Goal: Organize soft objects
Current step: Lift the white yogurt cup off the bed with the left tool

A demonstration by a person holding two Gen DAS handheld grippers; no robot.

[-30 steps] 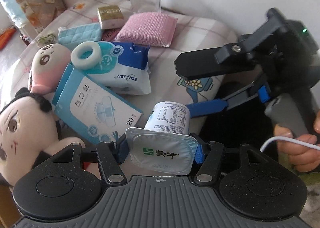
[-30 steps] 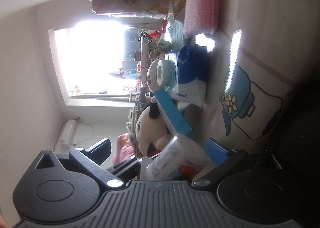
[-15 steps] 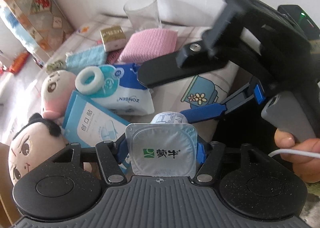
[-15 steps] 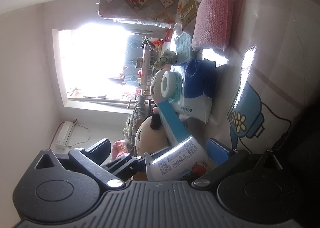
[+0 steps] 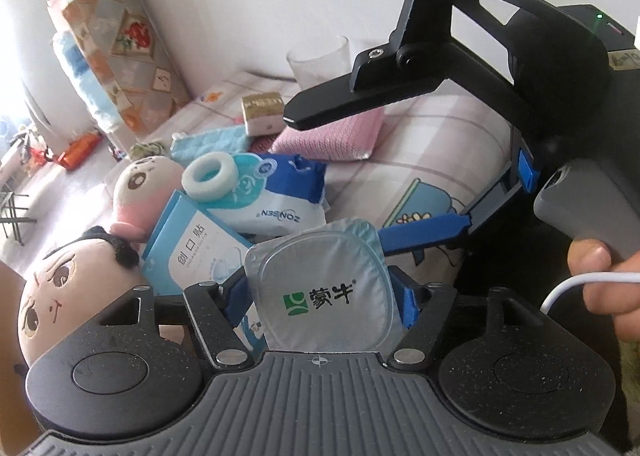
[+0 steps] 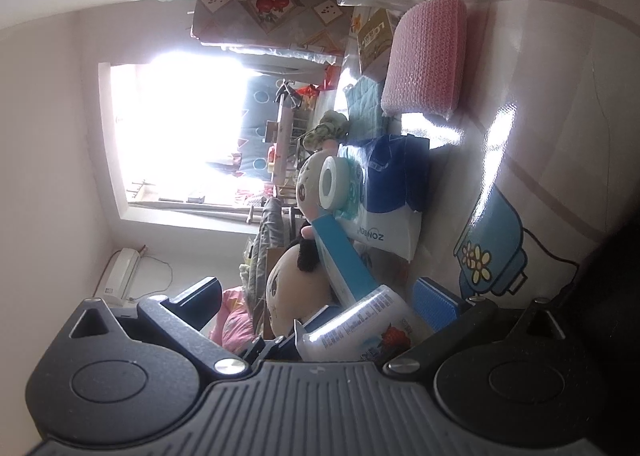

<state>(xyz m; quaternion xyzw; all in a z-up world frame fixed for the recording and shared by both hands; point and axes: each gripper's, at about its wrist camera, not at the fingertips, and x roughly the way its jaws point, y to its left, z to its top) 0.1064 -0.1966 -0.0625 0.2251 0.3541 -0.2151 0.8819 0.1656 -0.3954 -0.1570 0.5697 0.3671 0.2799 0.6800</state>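
My left gripper (image 5: 322,292) is shut on a yogurt cup (image 5: 320,288) with a foil lid, held above the table's front edge. The cup also shows in the right wrist view (image 6: 360,330). My right gripper (image 5: 360,164) is open, rolled on its side, to the right of the cup, with one finger above and one blue-padded finger below. A pink sponge (image 5: 332,134), a blue wipes pack (image 5: 272,192), a white ring (image 5: 210,176), a blue bandage box (image 5: 192,244), a pink plush (image 5: 140,188) and a doll head (image 5: 60,292) lie on the table.
A clear glass (image 5: 320,62) and a small gold box (image 5: 262,112) stand at the back by the wall. A patterned box (image 5: 120,48) stands at the left. A light blue cloth (image 5: 208,140) lies behind the wipes. The tablecloth (image 5: 440,136) has checks and a blue pot print.
My left gripper has lifted the yogurt cup and tilted it so its lid faces the camera. My right gripper has moved up and left, over the pink sponge.
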